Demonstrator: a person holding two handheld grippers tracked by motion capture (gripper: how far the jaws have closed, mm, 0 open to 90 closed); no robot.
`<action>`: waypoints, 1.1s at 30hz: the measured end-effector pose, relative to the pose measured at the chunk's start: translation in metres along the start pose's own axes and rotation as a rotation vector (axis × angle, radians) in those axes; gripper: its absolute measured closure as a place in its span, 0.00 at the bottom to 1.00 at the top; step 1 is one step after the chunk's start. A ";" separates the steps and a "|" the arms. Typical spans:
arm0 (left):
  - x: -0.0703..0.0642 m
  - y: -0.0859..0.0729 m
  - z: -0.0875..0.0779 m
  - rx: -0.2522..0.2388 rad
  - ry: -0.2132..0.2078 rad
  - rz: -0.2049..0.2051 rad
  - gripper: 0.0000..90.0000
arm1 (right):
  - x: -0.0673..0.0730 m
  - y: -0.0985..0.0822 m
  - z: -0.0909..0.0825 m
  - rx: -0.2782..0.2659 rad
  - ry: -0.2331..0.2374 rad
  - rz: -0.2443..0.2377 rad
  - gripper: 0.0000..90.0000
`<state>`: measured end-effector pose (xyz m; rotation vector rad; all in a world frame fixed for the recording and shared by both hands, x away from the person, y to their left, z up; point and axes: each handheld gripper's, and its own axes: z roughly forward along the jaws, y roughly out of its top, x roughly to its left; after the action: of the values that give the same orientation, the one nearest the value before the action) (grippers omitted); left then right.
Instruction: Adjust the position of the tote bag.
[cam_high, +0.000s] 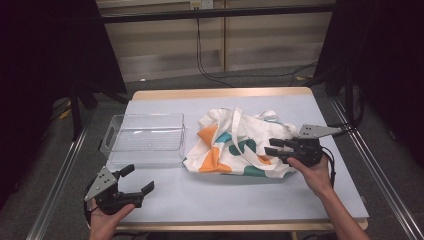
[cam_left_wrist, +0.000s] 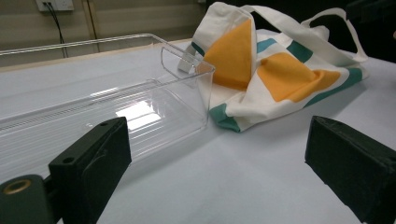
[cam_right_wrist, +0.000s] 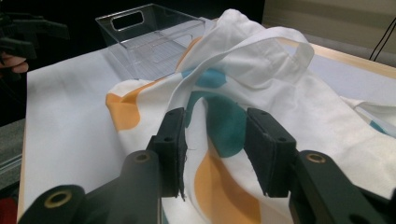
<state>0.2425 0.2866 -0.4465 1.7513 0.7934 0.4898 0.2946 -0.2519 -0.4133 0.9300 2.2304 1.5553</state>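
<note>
High view looked forward and down over the table (cam_high: 165, 200). Left gripper view sat low at the near-left corner, facing across the clear bin (cam_left_wrist: 140, 107). Right gripper view hovered close over the tote bag (cam_right_wrist: 280, 102). All views shared bin and bag.

A clear plastic bin (cam_high: 144, 138) with handle cut-outs in its end walls sits on the left half of the table (cam_high: 240, 200), with nothing inside it. The tabletop is pale blue-grey with a light wooden edge along its far side. Beyond the table, black cables (cam_high: 235, 75) trail across the grey floor (cam_high: 200, 82) below a pale wall, where a power socket (cam_high: 201, 4) sits at the top. Dark curtains (cam_high: 45, 60) hang at both sides.
</note>
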 end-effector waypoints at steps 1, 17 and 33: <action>0.000 0.000 0.000 0.000 0.000 0.000 0.08 | -0.002 0.001 0.001 0.002 -0.003 0.001 0.66; 0.000 0.000 0.002 0.022 0.000 0.010 0.06 | -0.046 0.029 0.010 0.056 -0.032 0.043 0.69; -0.003 0.001 0.004 0.024 -0.005 0.027 0.06 | -0.096 0.050 0.020 0.159 -0.064 0.115 0.76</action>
<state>0.2430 0.2817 -0.4466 1.7870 0.7756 0.4958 0.3959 -0.2873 -0.3887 1.1543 2.3187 1.3880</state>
